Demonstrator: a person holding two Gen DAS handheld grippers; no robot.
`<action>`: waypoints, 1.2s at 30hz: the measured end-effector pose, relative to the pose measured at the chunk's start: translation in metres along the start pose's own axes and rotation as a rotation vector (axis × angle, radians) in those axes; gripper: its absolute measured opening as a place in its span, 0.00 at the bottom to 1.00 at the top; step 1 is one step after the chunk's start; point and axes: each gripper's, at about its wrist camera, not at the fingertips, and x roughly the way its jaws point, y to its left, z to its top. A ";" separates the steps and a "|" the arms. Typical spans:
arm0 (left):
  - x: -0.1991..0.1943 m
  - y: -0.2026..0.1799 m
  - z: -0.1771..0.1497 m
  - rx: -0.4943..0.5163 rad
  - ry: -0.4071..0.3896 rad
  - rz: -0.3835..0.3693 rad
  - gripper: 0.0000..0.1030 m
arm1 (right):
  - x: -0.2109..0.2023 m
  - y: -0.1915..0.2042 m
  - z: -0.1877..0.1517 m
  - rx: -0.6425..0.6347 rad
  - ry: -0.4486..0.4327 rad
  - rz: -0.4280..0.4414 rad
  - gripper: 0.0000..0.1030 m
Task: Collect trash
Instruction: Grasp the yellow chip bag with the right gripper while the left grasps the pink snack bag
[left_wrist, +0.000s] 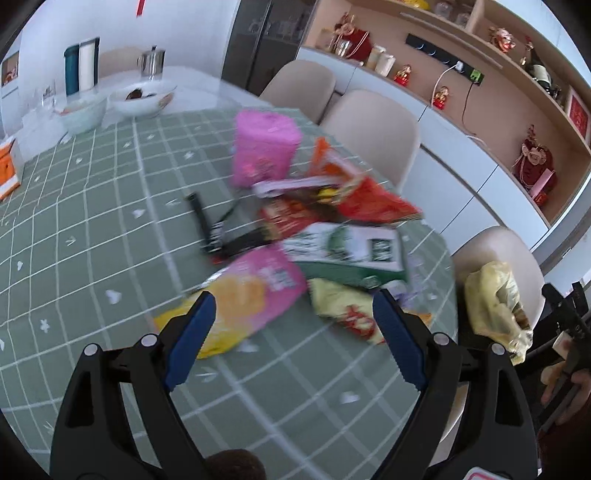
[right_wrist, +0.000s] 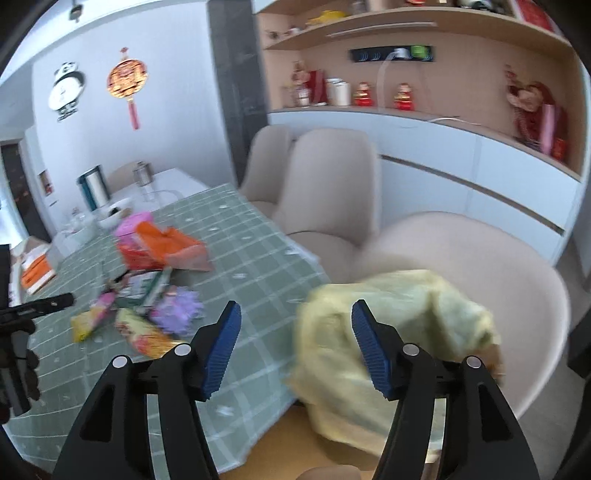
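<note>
Left gripper (left_wrist: 293, 334) jaws spread wide, nothing between the blue pads, hanging over the near part of the green checked tablecloth (left_wrist: 110, 206). Right gripper (right_wrist: 295, 345) also wide apart, pads clear of everything; no earlier view to compare. Just past the right gripper's fingertips: a yellow plastic bag (right_wrist: 399, 354), crumpled, sitting on the seat of the nearest beige chair (right_wrist: 498, 266), beside the table edge. Bag is blurred, contents can't be read from this view; from the left wrist view the same bag (left_wrist: 495, 302) shows on the chair with something brownish inside at its lower end. Trash pile is on the tablecloth right ahead of the left gripper: yellow-and-pink snack pack (left_wrist: 243, 295) closest, touching a yellow-red wrapper (left_wrist: 347, 306) region to its right, then a green-and-white carton (left_wrist: 354, 251) lying flat on top of them. Behind that, a black sachet strip (left_wrist: 214, 229), red wrappers (left_wrist: 369, 203), an orange wrapper (left_wrist: 325, 158), all overlapping. Furthest in the pile: a pink pack (left_wrist: 264, 147), standing roughly upright. A purple crinkled piece (right_wrist: 177, 308) sits at the near edge of the pile in the right view. Far end of table: two white bowls (left_wrist: 144, 98), a metal kettle (left_wrist: 151, 62). Two more beige chairs (left_wrist: 373, 129) along the right side, sideboard behind.
</note>
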 end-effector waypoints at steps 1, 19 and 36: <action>0.001 0.008 0.000 0.005 0.007 0.001 0.80 | 0.003 0.008 0.000 -0.010 0.005 0.003 0.57; 0.054 0.074 0.007 0.088 0.141 -0.072 0.62 | 0.055 0.117 -0.034 -0.068 0.153 -0.005 0.57; 0.056 0.061 -0.009 -0.027 0.292 -0.089 0.13 | 0.079 0.125 -0.030 -0.164 0.210 0.131 0.57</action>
